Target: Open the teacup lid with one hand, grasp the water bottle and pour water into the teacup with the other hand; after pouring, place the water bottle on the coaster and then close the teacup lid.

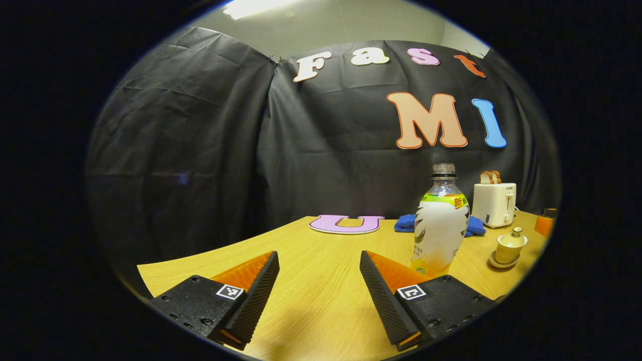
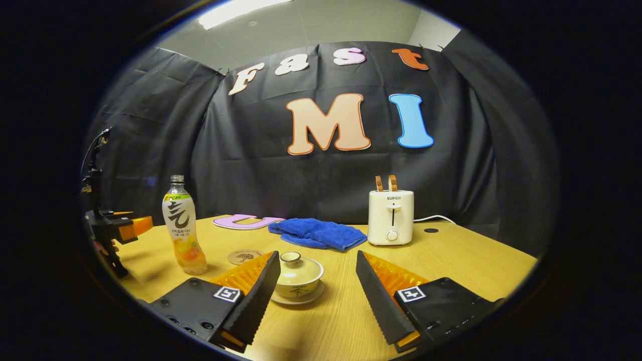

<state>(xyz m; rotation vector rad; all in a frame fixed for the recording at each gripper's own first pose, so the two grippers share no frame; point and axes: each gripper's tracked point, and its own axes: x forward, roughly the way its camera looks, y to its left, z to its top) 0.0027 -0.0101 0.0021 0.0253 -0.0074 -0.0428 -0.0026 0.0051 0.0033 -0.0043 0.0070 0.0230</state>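
Toward the middle of the worktop, a lidded teacup is sitting on its saucer just ahead of the right tongs, lid on, small knob at top. Judging it glazed ceramic: rigid, slick, breakable; the knob is looking like the sensible hold, pinched from both sides and lifted straight up. The water bottle is standing upright nearer the worktop's left edge in the right gripper view, cap apparently off, liquid showing low in it. Judging it light thin plastic that will give under a hard squeeze; best taken at mid-body on the label. A round coaster is lying between bottle and cup, bare. Right tongs are standing wide apart, touching nothing, the cup framed between the fingers but farther on. Left tongs are likewise spread wide and empty, hovering over bare wood with the bottle just beyond the right-hand finger. Toaster and blue cloth are sitting toward the back edge.
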